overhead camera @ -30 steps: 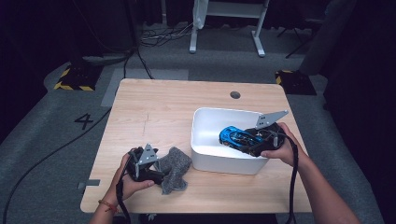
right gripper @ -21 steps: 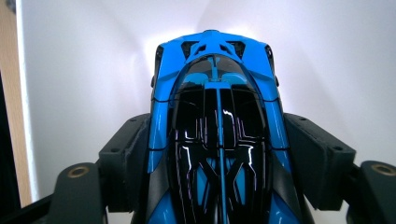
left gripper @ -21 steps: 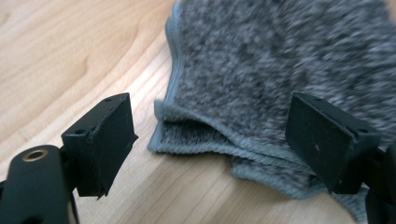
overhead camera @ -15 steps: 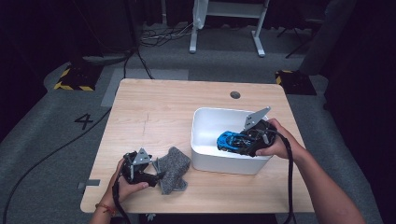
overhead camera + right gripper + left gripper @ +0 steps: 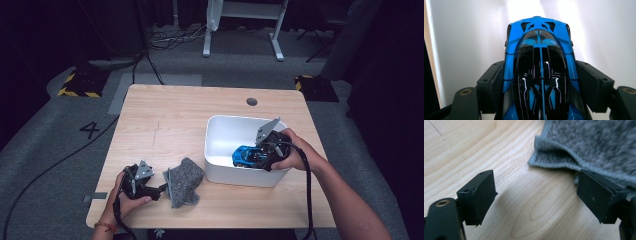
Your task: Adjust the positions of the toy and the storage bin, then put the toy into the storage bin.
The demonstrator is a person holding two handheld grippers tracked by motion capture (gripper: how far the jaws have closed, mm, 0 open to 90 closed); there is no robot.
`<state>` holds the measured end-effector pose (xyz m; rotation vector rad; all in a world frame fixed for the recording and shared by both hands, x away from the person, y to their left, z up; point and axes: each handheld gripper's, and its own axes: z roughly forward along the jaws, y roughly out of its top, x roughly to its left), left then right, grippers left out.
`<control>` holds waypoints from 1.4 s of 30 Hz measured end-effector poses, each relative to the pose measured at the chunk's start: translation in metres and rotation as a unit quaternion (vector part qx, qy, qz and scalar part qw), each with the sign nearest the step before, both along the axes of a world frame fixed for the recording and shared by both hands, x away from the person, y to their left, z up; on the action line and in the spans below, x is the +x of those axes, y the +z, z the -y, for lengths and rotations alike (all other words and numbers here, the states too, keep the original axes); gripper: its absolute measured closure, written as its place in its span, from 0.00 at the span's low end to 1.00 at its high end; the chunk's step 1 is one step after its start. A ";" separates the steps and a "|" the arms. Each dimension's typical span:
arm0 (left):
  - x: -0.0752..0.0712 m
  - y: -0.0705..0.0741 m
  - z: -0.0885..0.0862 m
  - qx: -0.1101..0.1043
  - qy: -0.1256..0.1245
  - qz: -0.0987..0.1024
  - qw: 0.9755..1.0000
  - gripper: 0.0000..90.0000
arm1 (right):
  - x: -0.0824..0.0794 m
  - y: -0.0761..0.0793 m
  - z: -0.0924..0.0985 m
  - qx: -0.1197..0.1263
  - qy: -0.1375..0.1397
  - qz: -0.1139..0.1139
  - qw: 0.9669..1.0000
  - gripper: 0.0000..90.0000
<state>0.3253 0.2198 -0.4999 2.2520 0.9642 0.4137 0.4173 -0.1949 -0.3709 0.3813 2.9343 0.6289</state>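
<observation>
A person at a wooden worktop point(image 5: 200, 110) works a hand-held gripper in each hand. The right gripper point(image 5: 260, 156) reaches into a white bin point(image 5: 220, 131) that stands on the worktop's right half, its fingers point(image 5: 490, 85) closed on the flanks of a blue and black toy car point(image 5: 246, 155). In the right gripper view the car point(image 5: 540, 72) sits lengthwise between the two black pads, one pressed against each side, its nose pointing away from the camera toward the bin's white wall point(image 5: 469, 37). From the high view, the car lies inside the bin near the front right corner, low in it; whether it rests on the bin floor or hangs just above cannot be told.

The left gripper point(image 5: 159, 190) sits low over the worktop's near left corner, just beside a crumpled grey cloth point(image 5: 183, 181). Its fingers point(image 5: 480, 195) stand wide apart with bare wood between them. In the left gripper view the cloth point(image 5: 594, 147) lies ahead and to one side, a folded hem facing the camera; one finger's tip is at the cloth's edge, and contact cannot be told. The cloth lies on the worktop just left of the bin, apart from it.
</observation>
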 end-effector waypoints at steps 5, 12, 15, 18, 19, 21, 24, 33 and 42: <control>0.003 -0.004 -0.004 -0.022 -0.005 -0.007 1.000 0.17 | -0.001 0.001 -0.004 -0.013 -0.004 0.006 1.000 0.31; 0.005 -0.004 -0.007 -0.022 -0.012 -0.011 1.000 0.16 | 0.002 0.000 -0.016 -0.030 0.011 -0.008 0.999 0.31; 0.005 -0.004 -0.006 -0.026 -0.010 -0.013 1.000 0.16 | 0.005 -0.003 -0.020 -0.037 0.011 -0.025 0.999 0.31; 0.005 -0.004 -0.006 -0.025 -0.012 -0.013 1.000 0.17 | 0.013 -0.006 -0.022 -0.042 0.008 -0.039 0.998 0.31; 0.005 -0.004 -0.006 -0.027 -0.012 -0.014 0.999 0.17 | 0.014 -0.007 -0.023 -0.043 0.006 -0.037 0.998 0.31; 0.005 -0.004 -0.006 -0.026 -0.012 -0.014 0.999 0.17 | 0.017 -0.009 -0.024 -0.050 0.001 -0.037 0.998 0.31; 0.005 -0.004 -0.006 -0.025 -0.013 -0.012 1.000 0.17 | 0.017 -0.014 -0.027 -0.061 0.007 -0.042 0.997 0.31; 0.005 -0.004 -0.006 -0.025 -0.013 -0.012 1.000 0.17 | 0.017 -0.017 -0.029 -0.077 0.006 -0.038 0.996 0.31; 0.005 -0.004 -0.006 -0.025 -0.014 -0.014 1.000 0.17 | 0.014 -0.011 -0.026 -0.037 -0.005 -0.033 0.999 0.39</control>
